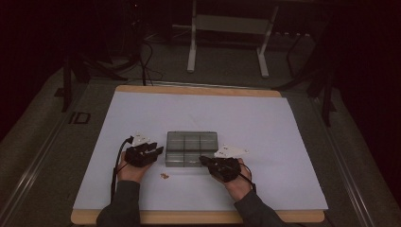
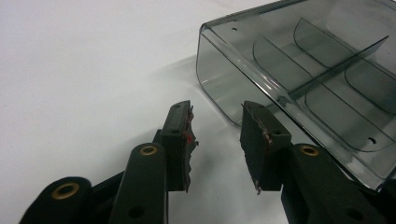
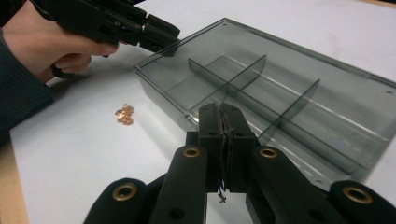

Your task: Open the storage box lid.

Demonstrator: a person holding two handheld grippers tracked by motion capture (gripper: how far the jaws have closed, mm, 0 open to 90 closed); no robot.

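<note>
Left tool (image 2: 217, 140) open beside tray (image 2: 219, 84) corner, right tool (image 3: 223, 135) closed

Glossy, seemingly plastic smoky box (image 3: 299, 88)

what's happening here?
A person holds a claw in each hand at a smoky clear compartment box on a white mat. The left claw is open beside the box's corner, gripping nothing. The right claw is shut and empty at the box's near wall. A small pile of copper-coloured bits lies loose on the mat.
</note>
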